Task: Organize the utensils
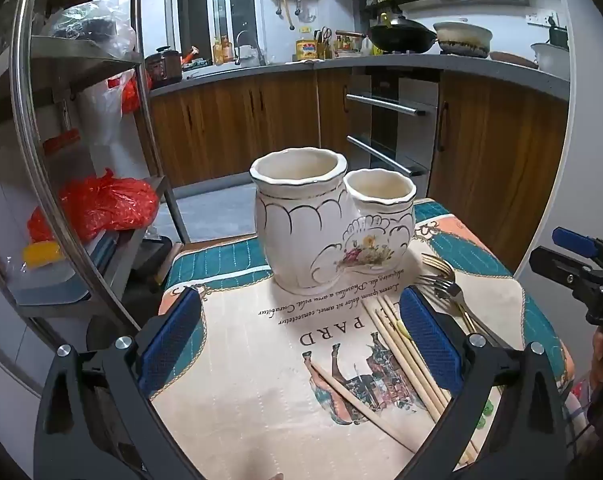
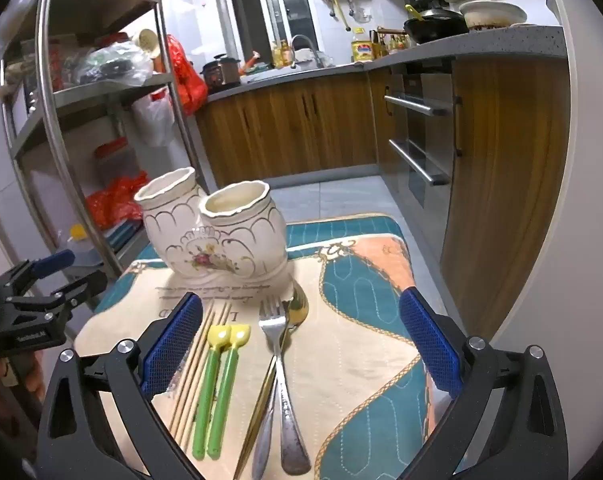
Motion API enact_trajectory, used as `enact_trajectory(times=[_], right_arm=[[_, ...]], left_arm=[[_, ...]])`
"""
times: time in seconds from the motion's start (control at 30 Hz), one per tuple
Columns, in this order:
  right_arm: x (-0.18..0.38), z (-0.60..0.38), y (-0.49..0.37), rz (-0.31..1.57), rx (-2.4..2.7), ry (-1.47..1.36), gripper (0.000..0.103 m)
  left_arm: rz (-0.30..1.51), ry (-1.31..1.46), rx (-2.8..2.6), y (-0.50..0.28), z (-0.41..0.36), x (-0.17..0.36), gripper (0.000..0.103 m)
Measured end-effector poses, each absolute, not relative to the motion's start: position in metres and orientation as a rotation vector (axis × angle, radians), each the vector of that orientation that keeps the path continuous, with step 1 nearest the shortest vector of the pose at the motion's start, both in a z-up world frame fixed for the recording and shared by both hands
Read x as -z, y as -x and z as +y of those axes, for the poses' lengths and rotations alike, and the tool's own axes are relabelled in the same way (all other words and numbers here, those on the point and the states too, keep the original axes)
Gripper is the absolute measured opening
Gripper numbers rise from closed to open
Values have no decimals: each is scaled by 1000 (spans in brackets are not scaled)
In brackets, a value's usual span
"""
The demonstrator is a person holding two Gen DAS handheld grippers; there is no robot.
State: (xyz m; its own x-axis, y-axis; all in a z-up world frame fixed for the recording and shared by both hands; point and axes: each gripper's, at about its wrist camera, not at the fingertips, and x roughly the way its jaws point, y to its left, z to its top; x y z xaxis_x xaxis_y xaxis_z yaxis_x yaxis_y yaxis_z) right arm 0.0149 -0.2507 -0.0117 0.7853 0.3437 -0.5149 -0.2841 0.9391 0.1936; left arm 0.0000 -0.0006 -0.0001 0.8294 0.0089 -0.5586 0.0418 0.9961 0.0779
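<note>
Right wrist view: my right fingers (image 2: 301, 344) spread wide above fork (image 2: 275, 344), gold spoon (image 2: 297, 304) and chopsticks (image 2: 195, 364) on the tabletop (image 2: 361, 320), before the ceramic holder (image 2: 217, 232). My left fingers (image 1: 301, 336) gape empty too.

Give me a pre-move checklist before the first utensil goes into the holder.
1. Right gripper jaws open and empty: ok.
2. Left gripper jaws open and empty: ok.
3. Holder upright, both cups empty as far as the views reach: ok.
4. Fork free to lift alone: not ok, it crosses the gold spoon.
5. Green spoons side by side, separate from the chopsticks: ok.
6. Cloth lying flat under the utensils: ok.
</note>
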Motion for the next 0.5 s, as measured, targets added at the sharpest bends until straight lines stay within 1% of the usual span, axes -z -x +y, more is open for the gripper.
enact_trajectory(times=[0.5], right_arm=[[13,-249,-14,577,-338,-101,98]], left_arm=[[587,-74,18,2,4,1,98]])
